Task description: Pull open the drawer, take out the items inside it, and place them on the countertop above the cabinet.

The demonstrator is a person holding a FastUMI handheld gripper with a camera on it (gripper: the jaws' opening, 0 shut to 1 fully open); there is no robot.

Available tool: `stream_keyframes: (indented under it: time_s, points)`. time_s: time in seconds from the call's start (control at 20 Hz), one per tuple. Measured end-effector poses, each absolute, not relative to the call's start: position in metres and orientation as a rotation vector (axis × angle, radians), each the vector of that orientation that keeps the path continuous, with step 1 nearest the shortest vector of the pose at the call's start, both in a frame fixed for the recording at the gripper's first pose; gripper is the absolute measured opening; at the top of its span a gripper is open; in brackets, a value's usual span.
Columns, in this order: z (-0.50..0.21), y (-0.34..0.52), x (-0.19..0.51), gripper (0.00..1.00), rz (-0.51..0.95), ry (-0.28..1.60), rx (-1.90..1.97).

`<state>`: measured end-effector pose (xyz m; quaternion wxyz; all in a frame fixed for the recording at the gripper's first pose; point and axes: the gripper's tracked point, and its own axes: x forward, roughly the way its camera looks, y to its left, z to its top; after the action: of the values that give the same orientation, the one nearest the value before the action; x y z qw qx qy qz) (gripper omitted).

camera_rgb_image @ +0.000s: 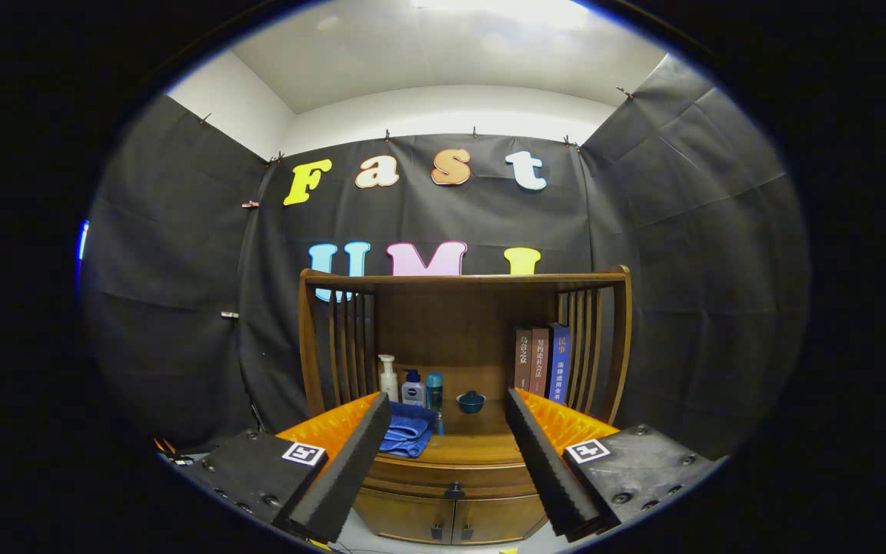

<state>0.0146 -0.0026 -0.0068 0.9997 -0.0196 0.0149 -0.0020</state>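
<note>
A wooden cabinet stands ahead of me against the booth wall. Its drawer sits shut under the countertop, with a small dark knob in the middle. My gripper is open, its fingers spread wide with nothing between them but air. The drawer knob shows between the fingers, some way beyond them. The drawer's contents are hidden.
On the countertop lie a folded blue cloth, a pump bottle, two smaller bottles, a small teal bowl and three upright books. Slatted wooden sides and a back panel enclose it. Two lower doors sit below.
</note>
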Motion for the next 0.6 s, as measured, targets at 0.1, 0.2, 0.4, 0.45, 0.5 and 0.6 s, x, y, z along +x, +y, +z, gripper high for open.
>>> stream_keyframes:
  time_s: [0.1,0.2,0.4,0.45,0.5,0.6]
  points:
    - [-0.0051,-0.0021,0.0144,0.98,-0.001,0.027,-0.036]
    - [-0.0048,-0.0014,0.0130,0.98,0.003,0.025,-0.035]
    - [-0.0032,0.0006,0.0104,0.98,0.008,0.023,-0.036]
    - [-0.0031,0.0013,0.0097,0.98,0.009,0.023,-0.037]
    - [-0.0024,0.0004,0.0098,0.98,0.008,0.022,-0.040]
    - [0.0001,0.0017,0.0094,0.98,0.013,0.020,-0.033]
